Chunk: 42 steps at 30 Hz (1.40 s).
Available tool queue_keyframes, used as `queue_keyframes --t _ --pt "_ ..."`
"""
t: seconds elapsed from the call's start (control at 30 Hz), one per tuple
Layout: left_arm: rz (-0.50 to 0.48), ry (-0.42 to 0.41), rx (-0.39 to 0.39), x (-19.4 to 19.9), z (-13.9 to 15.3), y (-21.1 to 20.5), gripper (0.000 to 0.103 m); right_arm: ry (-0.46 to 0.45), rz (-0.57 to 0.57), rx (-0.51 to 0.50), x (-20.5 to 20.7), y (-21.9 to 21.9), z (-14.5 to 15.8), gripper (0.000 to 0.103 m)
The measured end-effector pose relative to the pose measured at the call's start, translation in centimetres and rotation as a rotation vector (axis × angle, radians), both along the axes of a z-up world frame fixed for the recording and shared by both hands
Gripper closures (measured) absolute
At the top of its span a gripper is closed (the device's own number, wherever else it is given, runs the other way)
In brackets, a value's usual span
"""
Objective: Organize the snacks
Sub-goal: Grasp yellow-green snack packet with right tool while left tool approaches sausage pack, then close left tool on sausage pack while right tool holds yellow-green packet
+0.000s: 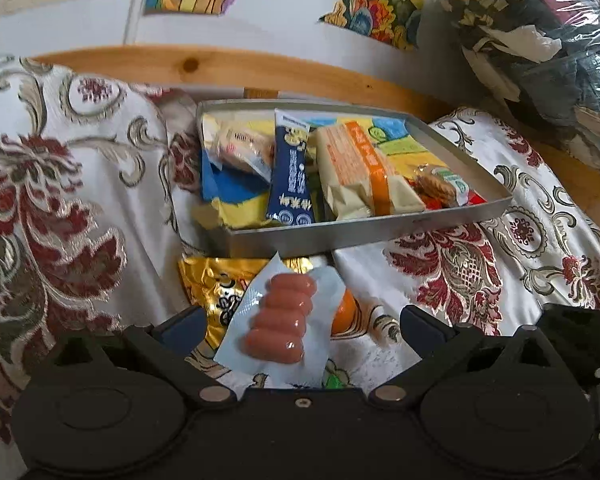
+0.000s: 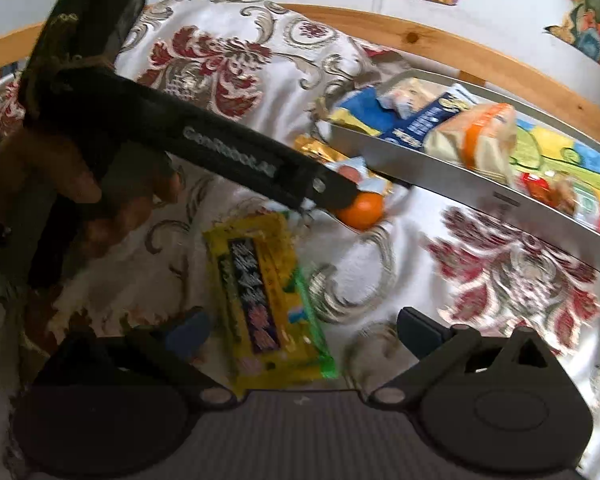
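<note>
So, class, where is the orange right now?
The orange lies on the patterned cloth just in front of the snack tray, beside the sausage pack, by the left tongs.

Orange fruit mostly hidden behind sausage pack; tray snacks blurred, perhaps biscuits

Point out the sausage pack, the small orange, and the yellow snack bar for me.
sausage pack (image 1: 278,316), left wrist view, on the middle of the pink sausages.
small orange (image 2: 363,209), right wrist view, on its visible rounded front.
yellow snack bar (image 2: 260,292), right wrist view, on the dark printed band along its wrapper.
</note>
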<state>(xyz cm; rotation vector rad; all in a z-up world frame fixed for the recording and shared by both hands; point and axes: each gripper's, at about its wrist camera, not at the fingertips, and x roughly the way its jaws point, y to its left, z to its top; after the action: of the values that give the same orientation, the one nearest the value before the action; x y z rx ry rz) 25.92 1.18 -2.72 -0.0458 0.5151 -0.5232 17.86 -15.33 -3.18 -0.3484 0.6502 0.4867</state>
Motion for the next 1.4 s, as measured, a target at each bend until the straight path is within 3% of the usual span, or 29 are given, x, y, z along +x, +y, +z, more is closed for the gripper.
queue_keyframes --t 0.23,0.37,0.4,0.63,0.73,0.8,1.1,1.4 --pt "0.014 0.063 -0.049 1.9 -0.9 1.7 0.003 0.034 0.008 0.006 1.3 1.6 -0.7 0.024" --pt "-0.018 0.067 -0.049 2.1 -0.8 1.8 0.003 0.015 -0.016 -0.003 1.2 1.0 -0.7 0.047" --pt "-0.034 0.072 -0.047 2.2 -0.8 1.7 0.003 0.01 -0.026 -0.008 1.1 0.8 -0.6 0.048" --pt "-0.055 0.096 -0.032 2.6 -1.2 1.3 0.014 0.008 -0.067 0.002 1.0 -0.4 -0.4 0.049" --pt "-0.055 0.103 -0.025 2.6 -1.2 1.3 0.024 0.009 -0.068 0.002 0.8 -0.4 -0.4 0.049" --pt "-0.064 0.121 -0.029 2.8 -1.2 1.3 0.037 0.014 -0.073 0.005 0.8 -0.5 -0.4 0.049" --pt "-0.049 0.142 -0.026 2.5 -0.9 1.3 0.039 0.022 -0.084 0.013 0.3 -0.8 -0.3 0.049" --pt "-0.027 0.136 0.046 0.2 0.0 0.8 0.047 0.038 -0.091 0.029 -1.0 -1.4 -0.1 0.05"
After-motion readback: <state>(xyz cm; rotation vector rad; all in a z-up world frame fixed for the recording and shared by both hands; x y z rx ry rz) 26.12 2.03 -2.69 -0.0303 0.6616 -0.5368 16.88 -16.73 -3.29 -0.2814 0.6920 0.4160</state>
